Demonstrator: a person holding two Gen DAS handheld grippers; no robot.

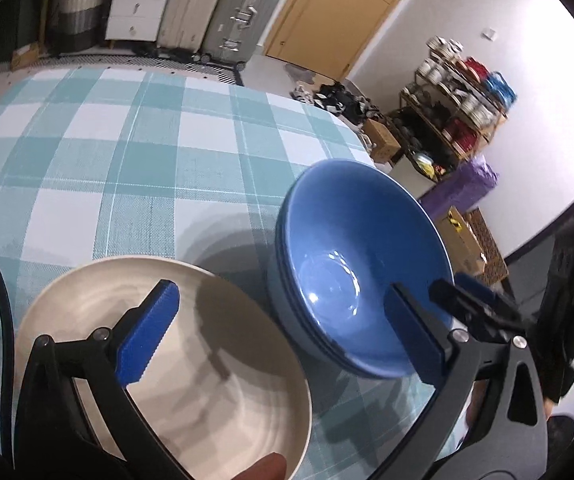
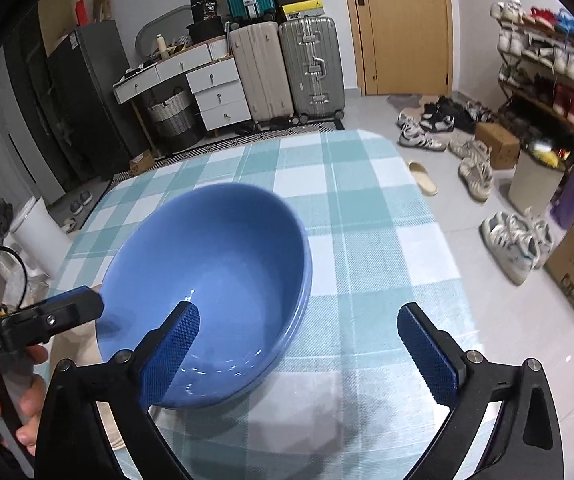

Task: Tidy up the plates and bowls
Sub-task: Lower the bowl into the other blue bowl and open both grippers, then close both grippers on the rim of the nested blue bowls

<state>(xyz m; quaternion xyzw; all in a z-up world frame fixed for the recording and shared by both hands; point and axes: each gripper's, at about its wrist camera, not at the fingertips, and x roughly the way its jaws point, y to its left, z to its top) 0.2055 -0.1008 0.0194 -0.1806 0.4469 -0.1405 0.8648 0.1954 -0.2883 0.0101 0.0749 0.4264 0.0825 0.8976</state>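
Note:
A stack of blue bowls (image 1: 351,256) stands on the checked tablecloth (image 1: 127,152), with a cream plate (image 1: 191,364) beside it on the left. My left gripper (image 1: 279,332) is open, one finger over the plate, the other over the bowl's near rim. In the right wrist view the blue bowls (image 2: 223,276) sit left of centre. My right gripper (image 2: 303,352) is open, its left finger over the bowl's near rim, its right finger over the cloth. The right gripper also shows at the bowl's right rim in the left wrist view (image 1: 471,300). Neither holds anything.
The table edge (image 2: 427,184) runs close on the right; beyond it lie shoes (image 2: 515,240), boxes and a shoe rack (image 2: 547,60). Suitcases (image 2: 311,68), drawers and a door stand past the far edge. A hand (image 2: 27,400) holds the left gripper handle.

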